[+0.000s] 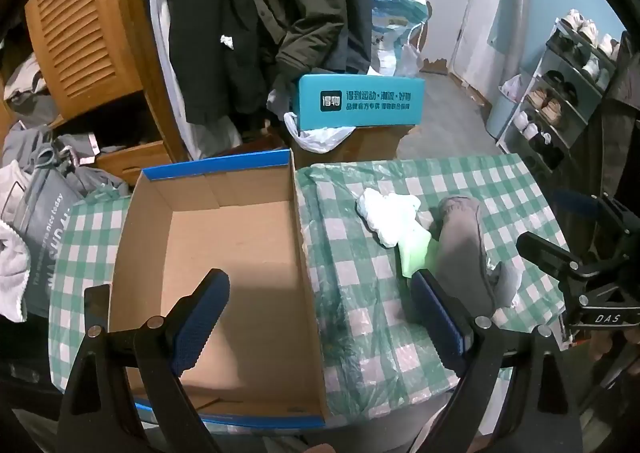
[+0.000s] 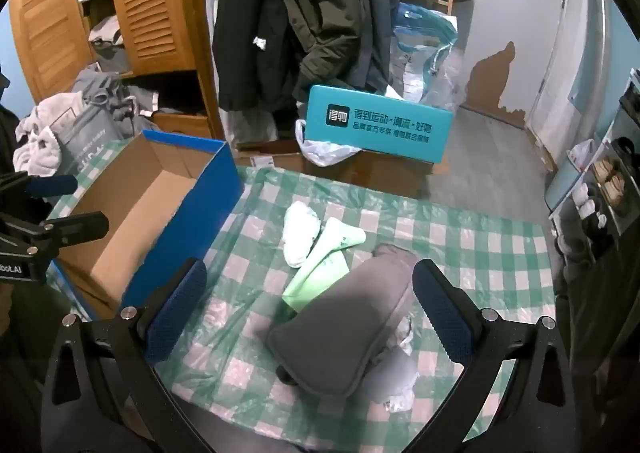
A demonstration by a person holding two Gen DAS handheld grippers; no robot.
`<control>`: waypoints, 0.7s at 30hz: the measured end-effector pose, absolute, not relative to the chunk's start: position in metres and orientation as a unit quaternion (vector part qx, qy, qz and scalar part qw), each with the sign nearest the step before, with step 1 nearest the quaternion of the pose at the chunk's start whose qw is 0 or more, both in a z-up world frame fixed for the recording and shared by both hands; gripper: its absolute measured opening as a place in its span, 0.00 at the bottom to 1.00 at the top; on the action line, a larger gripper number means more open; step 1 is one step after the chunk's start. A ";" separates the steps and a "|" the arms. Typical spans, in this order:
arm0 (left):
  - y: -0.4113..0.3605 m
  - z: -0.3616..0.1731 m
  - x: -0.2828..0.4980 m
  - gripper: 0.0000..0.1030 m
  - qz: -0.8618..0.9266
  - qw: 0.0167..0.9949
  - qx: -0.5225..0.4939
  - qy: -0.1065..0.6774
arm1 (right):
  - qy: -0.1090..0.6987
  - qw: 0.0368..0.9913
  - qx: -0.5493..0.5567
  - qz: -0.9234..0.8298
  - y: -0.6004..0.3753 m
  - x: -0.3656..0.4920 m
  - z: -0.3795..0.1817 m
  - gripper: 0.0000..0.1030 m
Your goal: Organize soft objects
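This is a lived-in room of a home, a bedroom or entry corner. Coats and jackets (image 2: pixel 304 13) hang in a crowded row beside a wooden wardrobe with louvred doors (image 2: pixel 152 1), its lower shelf spilling grey clothing (image 2: pixel 108 89). A shoe rack (image 1: pixel 560 93) stacked with pairs of shoes stands against the pale blue wall (paint has peeled away near the floor (image 2: pixel 500 85)). A checked green-and-white tablecloth (image 2: pixel 460 237) covers the table, and a teal box (image 2: pixel 380 129) sits behind it.

Green-and-white checked tablecloth (image 2: pixel 460 237), blue-sided box (image 2: pixel 188 221), grey slipper (image 2: pixel 344 333).
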State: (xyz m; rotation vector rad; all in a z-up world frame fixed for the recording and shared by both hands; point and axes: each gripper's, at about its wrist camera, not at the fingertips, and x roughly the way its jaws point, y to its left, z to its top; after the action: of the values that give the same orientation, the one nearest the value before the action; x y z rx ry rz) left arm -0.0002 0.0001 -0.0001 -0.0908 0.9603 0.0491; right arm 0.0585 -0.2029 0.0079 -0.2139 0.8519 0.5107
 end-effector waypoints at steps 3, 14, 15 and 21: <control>0.001 0.000 -0.001 0.90 0.026 0.885 -0.044 0.462 | 0.409 0.873 -0.104 0.243 -0.203 0.059 0.008 0.99; -0.006 -0.002 0.004 0.90 0.020 0.888 -0.049 0.456 | 0.411 0.872 -0.103 0.245 -0.204 0.058 0.008 0.99; -0.006 -0.003 0.005 0.90 0.020 0.888 -0.048 0.456 | 0.412 0.871 -0.103 0.246 -0.204 0.058 0.008 0.99; -0.004 0.006 -0.001 0.90 0.015 0.892 -0.044 0.450 | 0.411 0.872 -0.101 0.245 -0.205 0.057 0.008 0.99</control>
State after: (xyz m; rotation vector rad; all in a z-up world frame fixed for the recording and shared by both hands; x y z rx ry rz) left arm -0.0011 -0.0041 0.0055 -0.0913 0.9347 0.0312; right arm 0.0571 -0.2047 0.0075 -0.2120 0.8599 0.5128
